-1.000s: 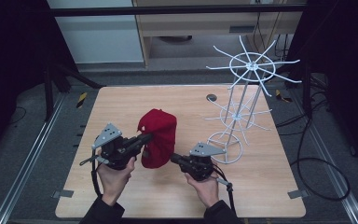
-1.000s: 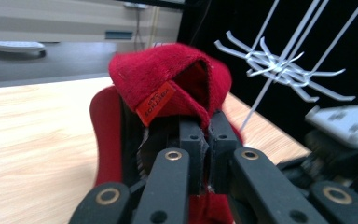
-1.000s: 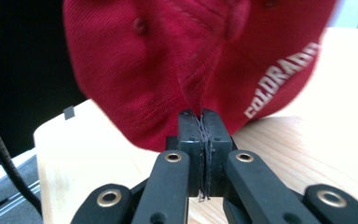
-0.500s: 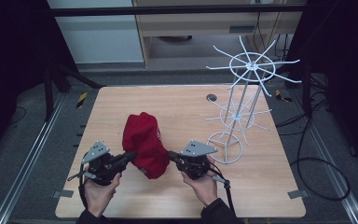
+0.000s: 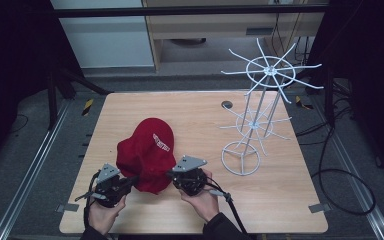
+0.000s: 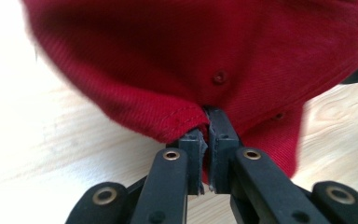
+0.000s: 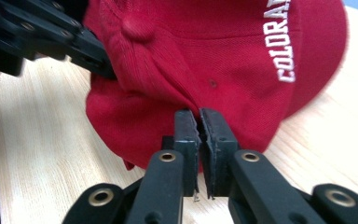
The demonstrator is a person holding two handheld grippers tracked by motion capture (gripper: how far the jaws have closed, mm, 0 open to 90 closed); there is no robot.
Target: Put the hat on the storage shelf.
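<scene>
Cap [image 5: 149, 152] lies on the table [image 5: 280, 200] near its six o'clock edge, well apart from the white wire rack [image 5: 257, 115] at about two o'clock. Left gripper [image 5: 130, 181] has its jaws pressed together on the cap's hem at the cap's seven o'clock; in the left gripper view the red cloth [image 6: 177, 116] sits pinched between the pads. Right gripper [image 5: 172, 175] clamps the edge at five o'clock, though its jaws have just been easing apart, cloth between them. Judging by the rack, hanging likely follows: keep both pinches firm, lift evenly, and hold the opening spread so it doesn't sag.
</scene>
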